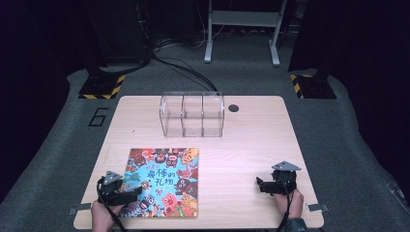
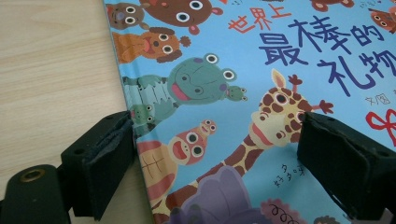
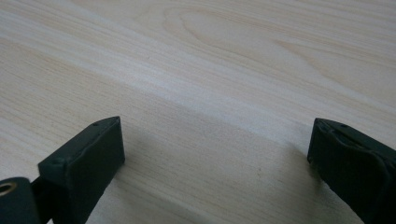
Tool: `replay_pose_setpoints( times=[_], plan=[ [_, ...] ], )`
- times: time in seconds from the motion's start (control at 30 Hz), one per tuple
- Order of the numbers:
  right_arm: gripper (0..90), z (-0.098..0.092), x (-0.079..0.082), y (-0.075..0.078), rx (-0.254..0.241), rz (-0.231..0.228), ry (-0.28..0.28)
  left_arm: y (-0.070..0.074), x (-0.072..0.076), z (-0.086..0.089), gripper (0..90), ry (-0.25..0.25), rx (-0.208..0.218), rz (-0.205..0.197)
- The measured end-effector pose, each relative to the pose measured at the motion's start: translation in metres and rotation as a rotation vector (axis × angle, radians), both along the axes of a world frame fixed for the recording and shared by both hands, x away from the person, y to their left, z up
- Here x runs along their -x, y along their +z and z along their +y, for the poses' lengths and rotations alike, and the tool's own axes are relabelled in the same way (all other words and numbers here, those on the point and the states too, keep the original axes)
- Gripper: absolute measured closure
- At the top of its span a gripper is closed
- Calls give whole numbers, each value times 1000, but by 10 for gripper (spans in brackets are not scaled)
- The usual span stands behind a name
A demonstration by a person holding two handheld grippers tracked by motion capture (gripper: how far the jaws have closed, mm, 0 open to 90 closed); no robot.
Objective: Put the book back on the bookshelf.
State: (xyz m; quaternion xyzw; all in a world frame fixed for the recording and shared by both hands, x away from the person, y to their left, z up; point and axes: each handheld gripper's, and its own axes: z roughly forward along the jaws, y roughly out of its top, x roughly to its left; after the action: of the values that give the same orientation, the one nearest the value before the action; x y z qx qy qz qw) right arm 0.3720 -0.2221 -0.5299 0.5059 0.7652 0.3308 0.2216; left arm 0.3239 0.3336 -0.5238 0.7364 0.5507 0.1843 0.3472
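A colourful picture book with cartoon animals on a blue cover lies flat on the wooden table, front left. My left gripper is at the book's left edge, open. In the left gripper view its jaws stand wide over the book cover, one jaw at the cover's edge, the other above the giraffe; nothing is pinched between them. My right gripper rests low over bare table at the front right, pointing left. Its jaws are wide apart and empty.
A clear plastic organiser with three compartments stands at the back middle of the table. A small dark round hole sits to its right. Floor cables and metal stand legs lie beyond the table's far edge.
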Motion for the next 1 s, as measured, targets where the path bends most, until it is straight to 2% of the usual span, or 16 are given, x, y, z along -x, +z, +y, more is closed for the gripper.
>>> replay_pose_setpoints(
  times=[0.1, 0.13, 0.3, 0.43, 0.5, 0.83, 0.87, 0.97, 1.0],
  plan=[
    [34, 0, 0, 0, 0, -1, 1, 0, 0, -5, 114, 4, 2, -4],
    [34, 0, 0, 0, 0, -1, 1, 1, -1, -10, 117, 2, 1, 7],
    [35, 0, 0, 0, 0, -1, 2, 0, -3, -23, 138, 21, 13, -9],
    [35, 0, 0, 0, -1, 0, 1, 1, -4, -33, 138, 14, 5, 10],
    [35, 0, 0, 0, 0, -1, 1, 0, -5, -39, 140, 27, 11, -5],
    [52, 1, -1, 1, 3, -1, -3, 1, -8, -63, 147, 19, 13, -2],
    [88, 4, 0, 3, -9, 0, -14, 0, -8, -69, 148, 30, 22, -6],
    [73, 6, -1, 6, -18, 7, -5, 1, -9, -74, 150, 18, 16, 0],
    [74, 12, -1, 15, -36, 7, 12, 0, -10, -79, 151, 19, 20, -5]
  ],
)
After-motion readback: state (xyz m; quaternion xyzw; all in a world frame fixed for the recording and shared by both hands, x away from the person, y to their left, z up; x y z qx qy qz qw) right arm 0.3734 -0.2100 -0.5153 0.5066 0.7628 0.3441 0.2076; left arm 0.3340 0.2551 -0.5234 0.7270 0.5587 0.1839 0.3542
